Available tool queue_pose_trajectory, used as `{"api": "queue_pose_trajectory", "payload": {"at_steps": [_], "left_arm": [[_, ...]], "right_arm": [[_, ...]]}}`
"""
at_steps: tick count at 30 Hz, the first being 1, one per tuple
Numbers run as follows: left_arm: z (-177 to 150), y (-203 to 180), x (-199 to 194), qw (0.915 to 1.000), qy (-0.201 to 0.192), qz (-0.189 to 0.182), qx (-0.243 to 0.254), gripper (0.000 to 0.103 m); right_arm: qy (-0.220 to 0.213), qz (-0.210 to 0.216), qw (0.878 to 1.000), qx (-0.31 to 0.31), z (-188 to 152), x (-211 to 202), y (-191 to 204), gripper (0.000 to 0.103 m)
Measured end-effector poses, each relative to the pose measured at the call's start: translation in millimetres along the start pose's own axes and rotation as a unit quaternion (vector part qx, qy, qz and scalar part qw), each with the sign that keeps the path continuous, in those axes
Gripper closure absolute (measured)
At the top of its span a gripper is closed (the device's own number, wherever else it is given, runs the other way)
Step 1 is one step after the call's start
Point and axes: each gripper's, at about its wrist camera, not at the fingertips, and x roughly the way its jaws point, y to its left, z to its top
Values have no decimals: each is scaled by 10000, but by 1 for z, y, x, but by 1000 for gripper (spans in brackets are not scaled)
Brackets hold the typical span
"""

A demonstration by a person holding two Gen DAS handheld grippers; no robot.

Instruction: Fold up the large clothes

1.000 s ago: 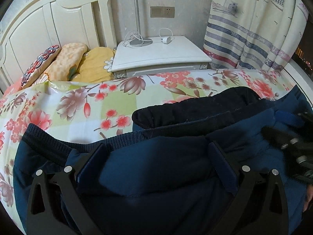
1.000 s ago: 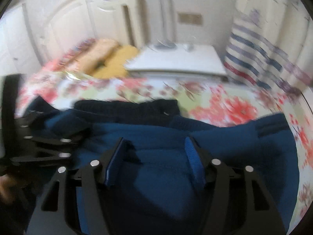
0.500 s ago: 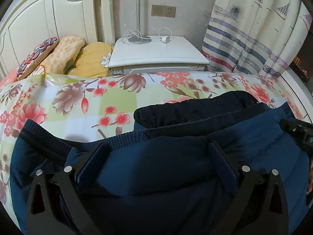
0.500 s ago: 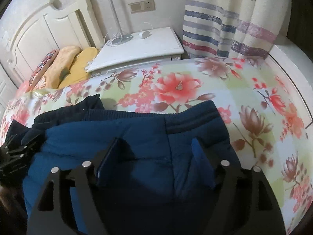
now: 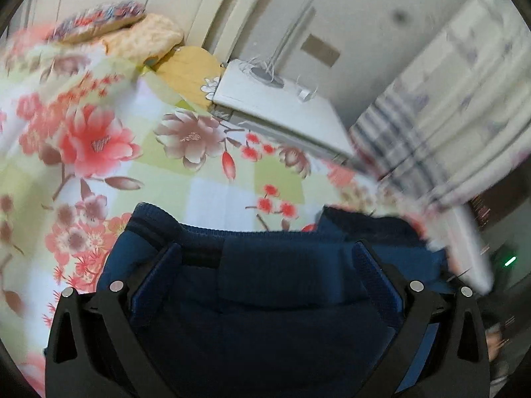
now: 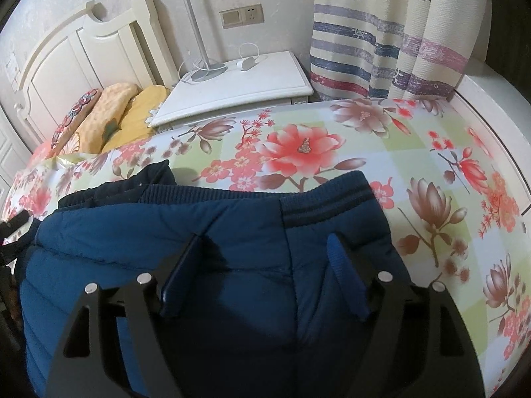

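- The blue padded jacket [image 6: 232,232] lies folded on the floral bed [image 6: 431,172].
- Right gripper [image 6: 265,265] fingers have just been opening, spread over the fabric, pinching nothing.
- Left gripper [image 5: 265,275] fingers stand spread (view blurred).
- Next, press seams flat; align ribbed hems.

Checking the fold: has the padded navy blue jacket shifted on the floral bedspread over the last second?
Yes. In the right wrist view the padded navy blue jacket has its ribbed hem further right, toward the big red flower on the floral bedspread.

Bed [image 6: 431,152] with floral cover, bearing a folded navy padded garment [image 6: 205,265] at its near edge and pillows [image 6: 116,112] by the headboard.
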Motion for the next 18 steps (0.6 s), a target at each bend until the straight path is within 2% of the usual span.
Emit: {"api": "queue_pose_trajectory", "payload": {"at_steps": [2, 5, 7, 8, 9, 10, 13, 14, 16, 17, 18], "left_arm": [[2, -3, 4, 9999, 72, 89, 59, 5], [3, 5, 0, 9997, -52, -162, -152, 5], [1, 8, -4, 9998, -71, -127, -168, 5], [1, 1, -5, 9998, 7, 156, -77, 5], [2, -13, -7, 9972, 116, 726, 115, 5], [2, -23, -11, 9950, 118, 965, 239, 5], [-5, -77, -33, 9945, -178, 529, 882, 5], [-8, -91, -34, 9916, -178, 642, 1109, 5], [-18, -127, -25, 9772, -74, 1167, 1773, 5], [-22, -134, -18, 9730, 6, 1273, 1927, 5], [-27, -137, -6, 9693, 152, 1390, 2020, 5]], "right_arm": [[5, 32, 10000, 28, 1, 0, 0, 25], [-10, 28, 10000, 35, 0, 0, 0, 25], [27, -163, 9998, -78, 0, -1, 5, 22], [76, -339, 9992, -197, 1, -2, 9, 20], [141, -640, 9972, -360, 3, -6, 19, 19], [125, -770, 9961, -416, 3, -13, 25, 19], [-419, -91, 9954, -856, -8, -52, 70, 19], [-465, -102, 9918, -1182, -15, -57, 88, 16], [-280, -187, 9792, -2003, -34, -51, 125, 14], [-40, -355, 9698, -2411, -47, -37, 140, 14], [8, -570, 9647, -2572, -56, -27, 146, 13]]}}
